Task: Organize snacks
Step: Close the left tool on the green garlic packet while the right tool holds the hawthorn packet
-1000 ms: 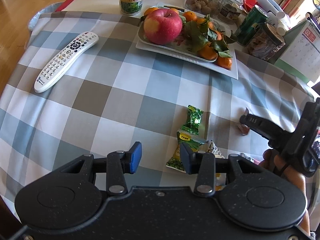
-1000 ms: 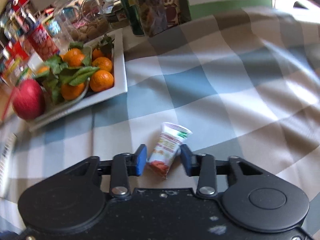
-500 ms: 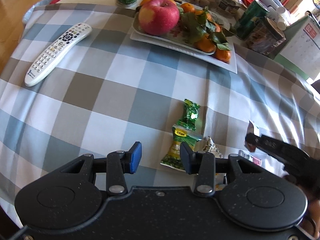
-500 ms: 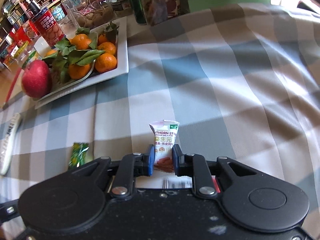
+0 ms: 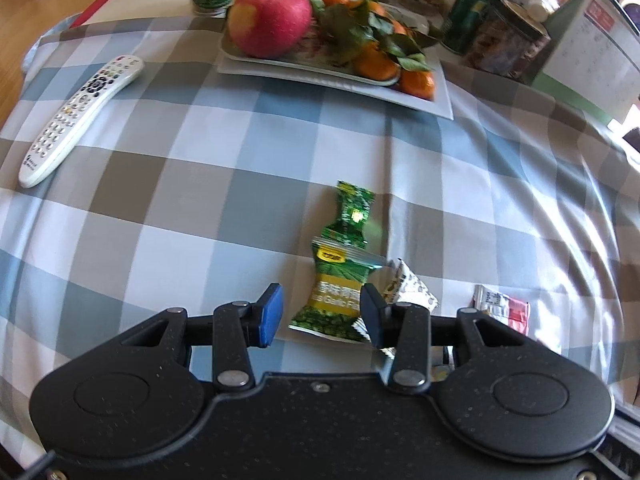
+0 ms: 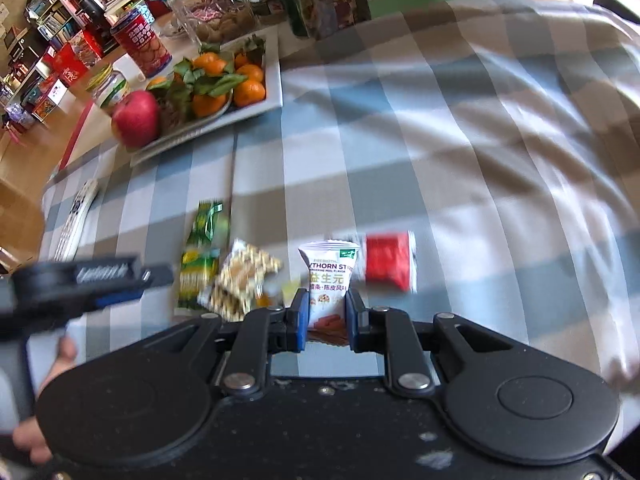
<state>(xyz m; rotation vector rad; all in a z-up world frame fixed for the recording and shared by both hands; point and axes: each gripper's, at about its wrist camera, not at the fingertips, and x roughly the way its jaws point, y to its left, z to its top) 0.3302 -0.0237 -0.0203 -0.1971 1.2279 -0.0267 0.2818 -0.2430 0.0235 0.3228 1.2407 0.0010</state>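
My left gripper (image 5: 320, 316) is open and hangs over a green pea packet (image 5: 336, 294), whose near end shows between the blue pads without touching them. A second green packet (image 5: 353, 216) lies just beyond, and a white patterned packet (image 5: 408, 286) sits by the right finger. My right gripper (image 6: 326, 320) is shut on a white hawthorn-stick packet (image 6: 330, 276), held upright above the cloth. Below it lie a red packet (image 6: 390, 260), the patterned packet (image 6: 244, 276) and the green packets (image 6: 200, 256). The left gripper (image 6: 148, 280) shows blurred at the left of the right wrist view.
A white plate (image 5: 436, 100) with a red apple (image 5: 272, 20) and leafy tangerines (image 5: 376, 64) stands at the back of the checked tablecloth (image 5: 200, 208). A white remote (image 5: 80, 116) lies at the left. Jars, tins (image 5: 508, 40) and a desk calendar (image 5: 592, 60) crowd the far edge. A red-and-white packet (image 5: 502, 308) lies at the right.
My right gripper closed on the hawthorn packet, lifted it and carried it left towards the other packets. My left gripper sank closer to the green pea packet.
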